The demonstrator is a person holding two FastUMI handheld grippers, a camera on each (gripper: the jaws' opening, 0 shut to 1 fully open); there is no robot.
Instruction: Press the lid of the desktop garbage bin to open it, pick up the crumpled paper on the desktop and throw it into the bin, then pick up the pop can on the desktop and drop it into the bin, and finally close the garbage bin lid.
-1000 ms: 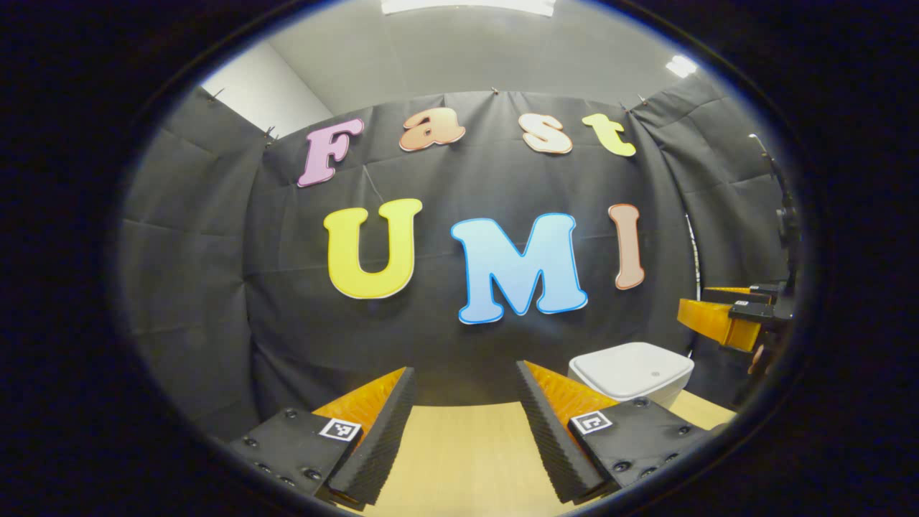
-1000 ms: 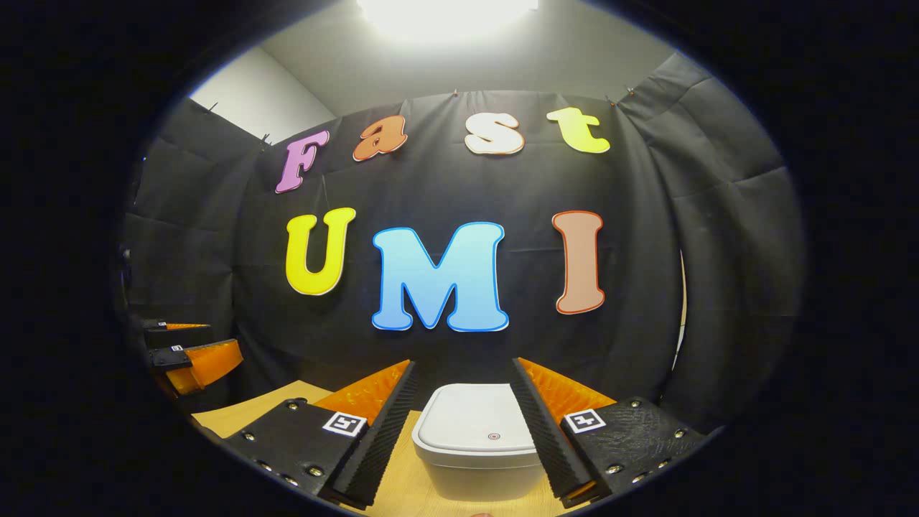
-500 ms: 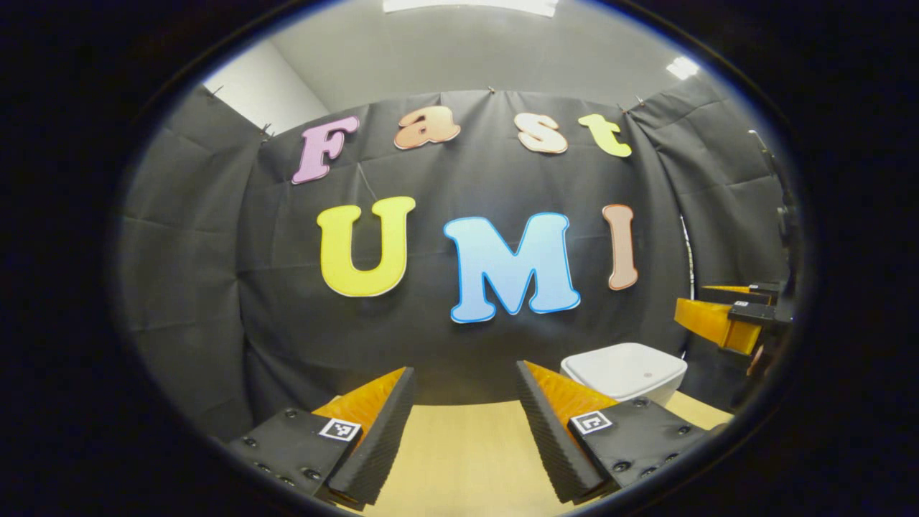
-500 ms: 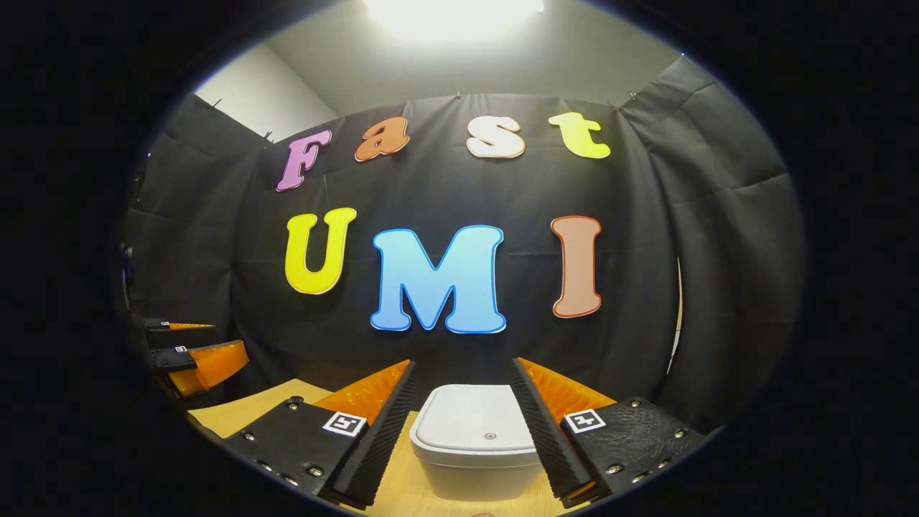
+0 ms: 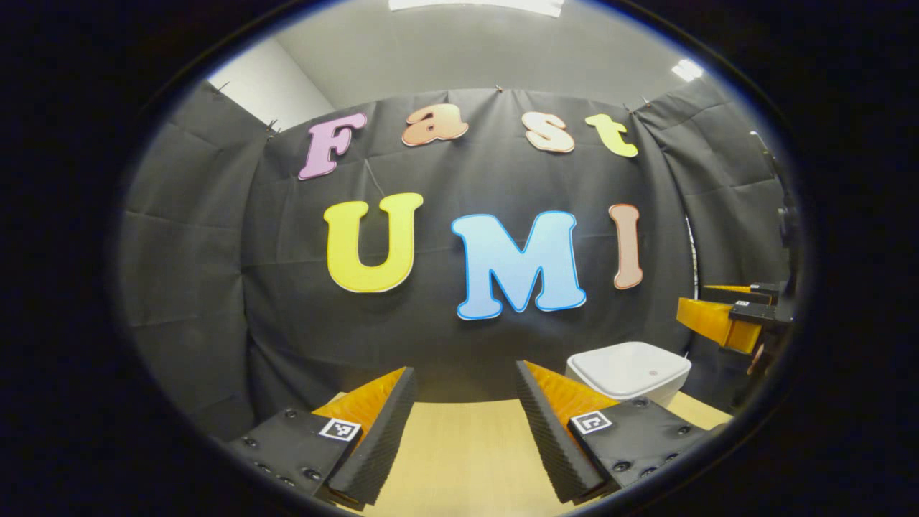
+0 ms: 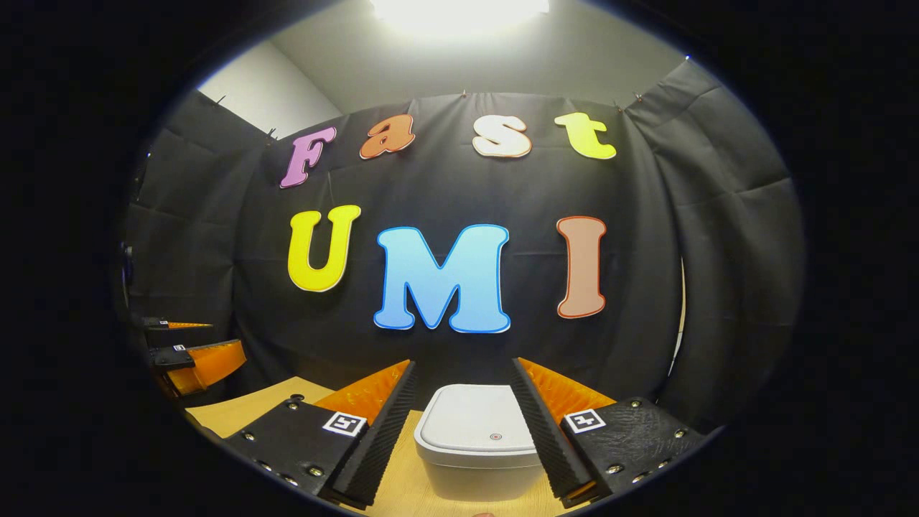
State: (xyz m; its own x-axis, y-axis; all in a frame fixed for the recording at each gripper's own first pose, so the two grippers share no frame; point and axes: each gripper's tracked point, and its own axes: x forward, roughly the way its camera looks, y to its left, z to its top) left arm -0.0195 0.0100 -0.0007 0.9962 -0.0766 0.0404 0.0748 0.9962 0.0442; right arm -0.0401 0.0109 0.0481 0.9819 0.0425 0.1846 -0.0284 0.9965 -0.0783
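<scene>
Facing my right gripper (image 6: 459, 420), jaws spread and empty, sits the white rounded plastic bin (image 6: 477, 449), lid down, dead ahead between its fingers. Left gripper (image 5: 459, 424) likewise gapes. The lid looks stiff, slick; I'd press its centre dot.

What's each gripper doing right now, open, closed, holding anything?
Left gripper: open, holding nothing, above the desktop.
Right gripper: open, holding nothing, the closed garbage bin ahead between its fingers.

No readable text or numbers; only small square coded markers (image 6: 345, 423) sit on each claw's fingers.
</scene>
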